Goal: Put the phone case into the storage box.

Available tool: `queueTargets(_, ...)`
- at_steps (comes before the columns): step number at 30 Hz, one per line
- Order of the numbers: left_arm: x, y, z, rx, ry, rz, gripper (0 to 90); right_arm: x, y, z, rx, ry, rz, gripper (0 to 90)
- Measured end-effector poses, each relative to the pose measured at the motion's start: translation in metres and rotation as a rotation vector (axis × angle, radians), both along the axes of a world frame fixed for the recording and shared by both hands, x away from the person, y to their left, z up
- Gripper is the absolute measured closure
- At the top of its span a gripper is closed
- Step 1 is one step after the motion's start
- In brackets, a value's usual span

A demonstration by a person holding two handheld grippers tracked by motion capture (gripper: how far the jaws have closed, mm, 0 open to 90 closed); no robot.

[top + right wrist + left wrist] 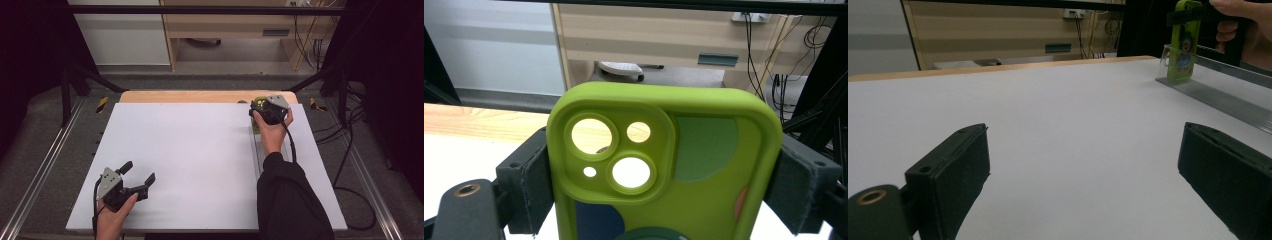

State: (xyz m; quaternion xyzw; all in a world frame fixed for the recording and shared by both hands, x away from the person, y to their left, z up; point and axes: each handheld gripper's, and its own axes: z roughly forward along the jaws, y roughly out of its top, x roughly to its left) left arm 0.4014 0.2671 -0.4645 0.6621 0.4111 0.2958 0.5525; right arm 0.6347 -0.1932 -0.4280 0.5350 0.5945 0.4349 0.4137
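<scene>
Phone case held upright at the rail, far right of the table

The left gripper (137, 176) rests near the front-left corner, jaws wide apart and empty. The right gripper (267, 111) clamps the green phone case (664, 170) by its sides, standing at the clear rail (1218, 95); keeping it vertical and lowering gently probably seats it best.

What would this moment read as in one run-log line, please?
right tongs: shut on green phone case, upright in clear rack | left tongs: open, empty
</scene>
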Motion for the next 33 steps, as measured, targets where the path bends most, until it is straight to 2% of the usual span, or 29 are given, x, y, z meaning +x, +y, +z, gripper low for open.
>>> queueTargets(19,-0.0001,0.0002,0.0001,-0.001,0.000,0.001,5.8,0.0002,-0.0008,-0.0011,-0.004,0.006,0.000,10.0)
queueTargets(26,0.0000,0.0004,0.0001,-0.002,-0.001,0.002,5.8,-0.0008,-0.0015,0.0002,-0.011,-0.002,0.001,4.2)
queueTargets(33,-0.0001,0.0007,0.0002,-0.003,-0.002,0.004,5.8,-0.0027,0.0010,0.0029,-0.022,-0.021,0.006,4.1)
